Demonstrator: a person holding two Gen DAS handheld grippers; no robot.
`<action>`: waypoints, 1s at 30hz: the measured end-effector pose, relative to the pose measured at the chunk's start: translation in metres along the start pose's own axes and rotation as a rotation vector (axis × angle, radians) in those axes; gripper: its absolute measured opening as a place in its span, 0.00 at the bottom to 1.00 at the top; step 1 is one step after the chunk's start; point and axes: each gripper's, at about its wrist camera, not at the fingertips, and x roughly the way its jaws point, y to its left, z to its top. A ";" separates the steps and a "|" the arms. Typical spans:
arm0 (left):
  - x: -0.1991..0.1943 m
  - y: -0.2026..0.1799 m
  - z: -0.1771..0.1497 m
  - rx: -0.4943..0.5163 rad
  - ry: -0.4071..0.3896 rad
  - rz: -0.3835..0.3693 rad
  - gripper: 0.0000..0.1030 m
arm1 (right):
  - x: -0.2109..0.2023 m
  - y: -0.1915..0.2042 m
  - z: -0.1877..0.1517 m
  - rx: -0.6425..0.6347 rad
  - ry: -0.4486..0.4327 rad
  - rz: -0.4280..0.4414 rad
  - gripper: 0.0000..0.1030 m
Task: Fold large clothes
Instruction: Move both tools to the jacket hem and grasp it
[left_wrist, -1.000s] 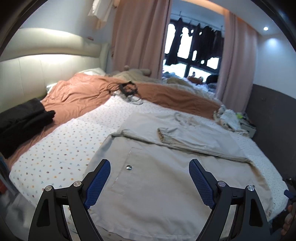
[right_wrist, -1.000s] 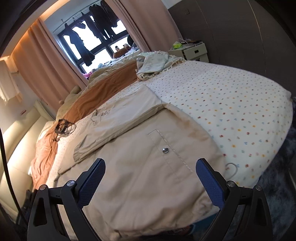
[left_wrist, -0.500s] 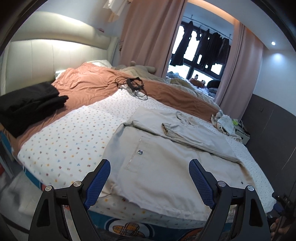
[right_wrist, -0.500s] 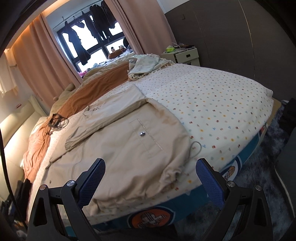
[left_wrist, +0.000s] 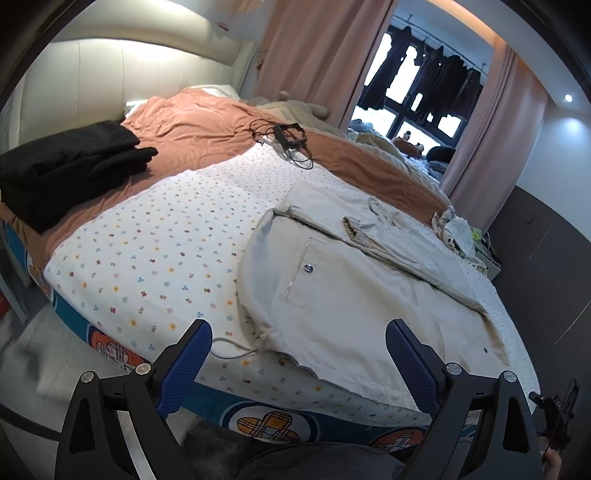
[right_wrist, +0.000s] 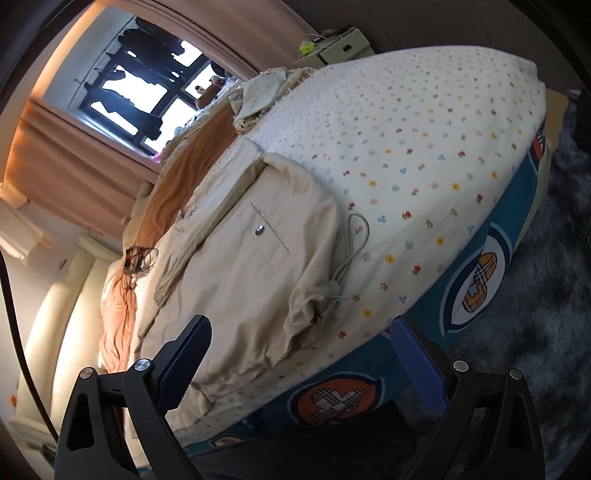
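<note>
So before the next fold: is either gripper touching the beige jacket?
Apart. Both wrist views show open left gripper and right gripper short of the jacket.

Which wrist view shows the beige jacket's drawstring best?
The right wrist view: the drawstring loops clear of the beige jacket across the floral sheet. The left wrist view shows only a short curl near the hem.

One beige jacket (left_wrist: 354, 295), one bed (left_wrist: 147, 236)
</note>
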 end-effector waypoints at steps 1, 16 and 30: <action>0.003 0.004 0.001 -0.011 0.010 -0.007 0.93 | 0.007 -0.002 0.000 0.012 0.018 0.017 0.83; 0.048 0.051 0.000 -0.175 0.147 -0.074 0.92 | 0.068 -0.020 -0.001 0.117 0.114 0.171 0.66; 0.083 0.080 -0.007 -0.348 0.254 -0.131 0.65 | 0.073 -0.005 0.012 0.084 0.085 0.302 0.62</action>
